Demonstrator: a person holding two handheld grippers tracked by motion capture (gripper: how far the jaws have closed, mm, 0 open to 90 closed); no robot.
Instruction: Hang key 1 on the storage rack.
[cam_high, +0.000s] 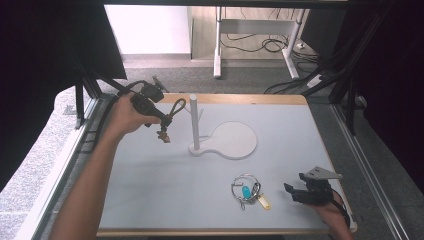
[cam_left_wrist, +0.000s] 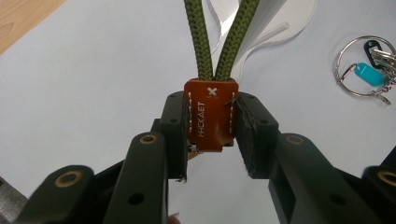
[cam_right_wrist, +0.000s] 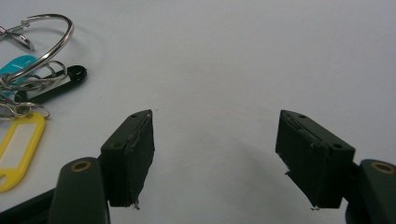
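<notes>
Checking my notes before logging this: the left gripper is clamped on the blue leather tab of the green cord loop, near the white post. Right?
Not quite: the leather tab is reddish brown, as the left gripper view shows. The left gripper is clamped on it, near the white post.

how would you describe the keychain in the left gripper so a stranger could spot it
On the white table, look left of the upright post. The keychain is in the left gripper: a green cord loop with a brown leather tab, unlike the metal key ring with blue and yellow tags.
</notes>
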